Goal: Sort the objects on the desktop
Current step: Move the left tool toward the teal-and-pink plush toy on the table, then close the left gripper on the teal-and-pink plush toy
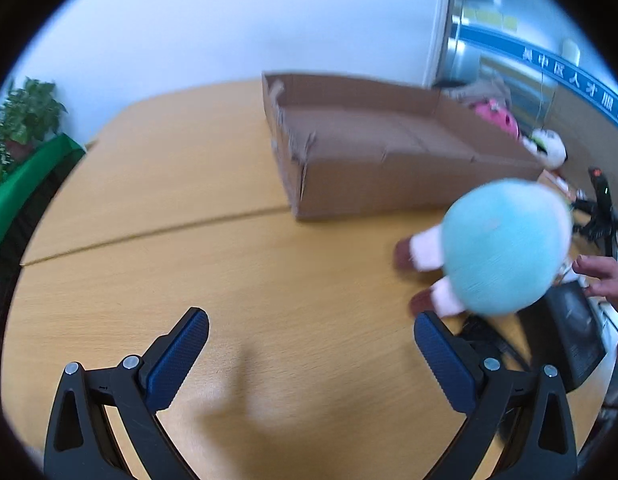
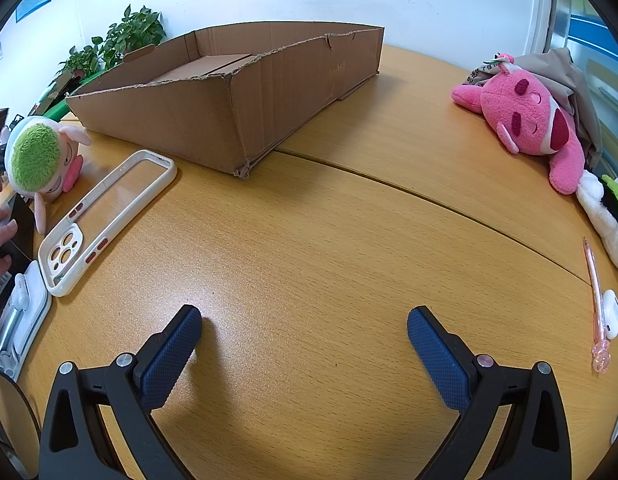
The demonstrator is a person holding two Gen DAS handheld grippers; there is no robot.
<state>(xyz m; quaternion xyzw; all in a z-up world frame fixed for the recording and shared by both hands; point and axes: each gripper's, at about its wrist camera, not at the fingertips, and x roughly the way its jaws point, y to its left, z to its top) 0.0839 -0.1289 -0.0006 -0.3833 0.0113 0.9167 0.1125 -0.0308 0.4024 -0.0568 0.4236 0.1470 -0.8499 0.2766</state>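
An open cardboard box stands at the back of the wooden desk; it also shows in the left wrist view. My left gripper is open and empty above bare desk, with a teal-headed plush doll just right of it. My right gripper is open and empty over the desk's middle. In the right wrist view, a green-haired plush and a white phone case lie at the left. A pink plush, a white plush, a pink pen and a white earbud case lie at the right.
A person's hand shows at the right edge of the left wrist view, beside a black object. A white folding stand lies at the left of the right wrist view. Potted plants stand behind the box. A seam crosses the desk.
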